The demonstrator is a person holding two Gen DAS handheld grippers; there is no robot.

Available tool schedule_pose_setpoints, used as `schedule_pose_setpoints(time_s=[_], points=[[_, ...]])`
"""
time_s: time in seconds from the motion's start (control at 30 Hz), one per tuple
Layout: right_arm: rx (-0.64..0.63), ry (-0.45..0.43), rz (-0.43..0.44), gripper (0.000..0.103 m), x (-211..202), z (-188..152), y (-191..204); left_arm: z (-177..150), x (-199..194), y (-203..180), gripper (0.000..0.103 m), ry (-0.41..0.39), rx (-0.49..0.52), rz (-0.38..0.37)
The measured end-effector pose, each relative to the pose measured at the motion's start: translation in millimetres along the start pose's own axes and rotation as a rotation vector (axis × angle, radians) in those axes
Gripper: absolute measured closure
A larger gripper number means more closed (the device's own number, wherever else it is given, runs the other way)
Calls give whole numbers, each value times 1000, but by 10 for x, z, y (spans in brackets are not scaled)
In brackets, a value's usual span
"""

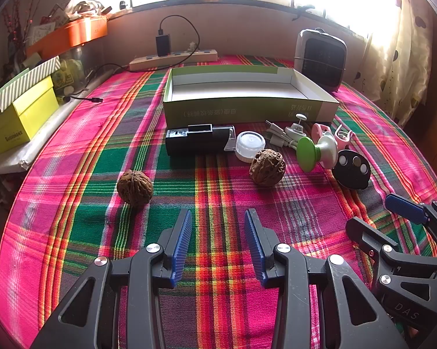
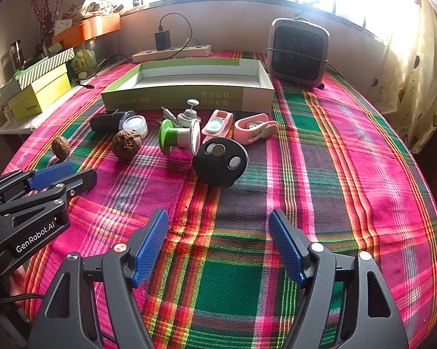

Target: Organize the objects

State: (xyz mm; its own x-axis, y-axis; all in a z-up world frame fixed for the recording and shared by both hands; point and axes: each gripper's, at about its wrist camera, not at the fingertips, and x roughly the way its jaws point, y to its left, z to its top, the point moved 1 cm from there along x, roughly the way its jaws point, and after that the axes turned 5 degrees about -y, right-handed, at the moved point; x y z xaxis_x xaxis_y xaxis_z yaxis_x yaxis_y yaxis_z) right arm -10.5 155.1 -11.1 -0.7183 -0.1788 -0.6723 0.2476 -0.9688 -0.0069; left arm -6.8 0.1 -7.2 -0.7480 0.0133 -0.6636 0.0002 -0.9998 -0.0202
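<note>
Both of my hand-held grippers hang empty over the near edge of the plaid desk.

Left hand-held gripper (image 1: 218,244) and right hand-held gripper (image 2: 218,244) each have jaws apart, gripping nothing. Ahead lie two walnuts (image 1: 267,167) (image 1: 134,187), one black disc (image 2: 220,162), one green spool (image 2: 178,136), one white cap (image 1: 249,145), one black case (image 1: 199,141) and two pink clips (image 2: 255,128) (image 2: 217,125), all just before the one empty box (image 1: 247,110). I judge the walnuts likely to roll off if nudged.
</note>
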Motion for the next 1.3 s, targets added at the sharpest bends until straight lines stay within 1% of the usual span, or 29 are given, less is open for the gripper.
schedule_pose_setpoints(time_s=[0.87, 0.97, 1.07, 1.13, 1.3], points=[[-2, 2, 4, 31, -13, 22, 6, 7, -35, 11, 68, 0, 4, -9], [-7, 6, 12, 31, 34, 40, 6, -10, -45, 42, 68, -1, -1, -33], [-14, 14, 27, 31, 13, 14, -62, -6, -36, 68, 68, 4, 18, -60], [-17, 19, 32, 31, 1, 13, -29, 8, -23, 81, 68, 7, 24, -77], [-9, 43, 35, 31, 69, 103, -94, -5, -57, 174, 68, 19, 7, -122]])
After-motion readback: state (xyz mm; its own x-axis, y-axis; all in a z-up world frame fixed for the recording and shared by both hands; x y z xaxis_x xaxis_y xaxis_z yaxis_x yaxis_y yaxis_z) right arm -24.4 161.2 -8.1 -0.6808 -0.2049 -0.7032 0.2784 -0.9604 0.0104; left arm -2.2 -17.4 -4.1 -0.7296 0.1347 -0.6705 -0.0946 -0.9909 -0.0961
